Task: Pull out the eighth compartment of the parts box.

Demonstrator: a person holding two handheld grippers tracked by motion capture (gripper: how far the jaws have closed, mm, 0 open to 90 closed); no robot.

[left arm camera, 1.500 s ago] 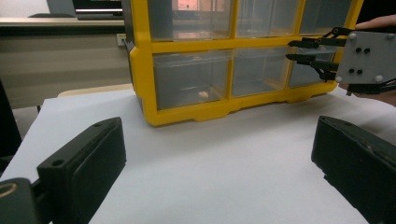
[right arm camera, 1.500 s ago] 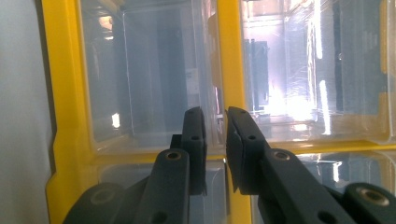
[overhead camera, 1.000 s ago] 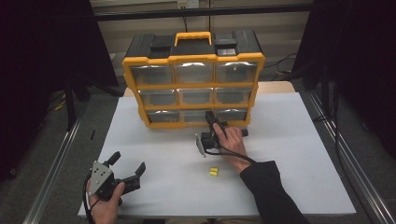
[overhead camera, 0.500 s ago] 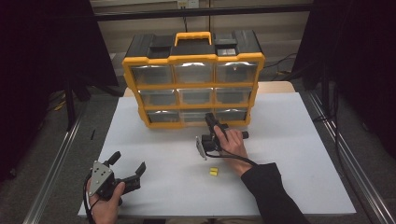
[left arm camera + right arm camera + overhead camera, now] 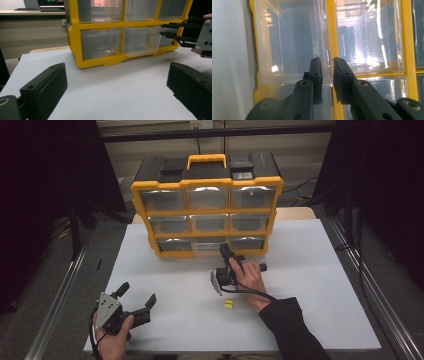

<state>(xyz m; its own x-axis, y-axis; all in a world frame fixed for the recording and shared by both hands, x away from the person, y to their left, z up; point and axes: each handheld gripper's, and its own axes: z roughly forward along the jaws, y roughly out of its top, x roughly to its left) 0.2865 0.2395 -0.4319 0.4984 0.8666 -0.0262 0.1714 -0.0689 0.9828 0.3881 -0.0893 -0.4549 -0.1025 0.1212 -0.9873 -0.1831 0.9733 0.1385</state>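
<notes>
1. Lab or recording studio, not a home: black curtains (image 5: pixel 45 195) hang at 9 and 3 o'clock around the setup.
2. White counter (image 5: pixel 325 285) stands alone at centre, metal rails (image 5: pixel 55 305) on the grey floor along both sides.
3. Yellow-and-black parts organizer (image 5: pixel 207 205) with clear drawers at 12 o'clock: workshop gear.
4. Monitor (image 5: pixel 51 3) on a far desk, left gripper view, 11 o'clock.

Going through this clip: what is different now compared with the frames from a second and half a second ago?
Almost nothing. The right gripper stays at the bottom middle drawer of the yellow organizer, its jaws nearly closed around the drawer's front edge. The left gripper rests open at the near left of the table, and the small yellow piece lies where it was.
</notes>
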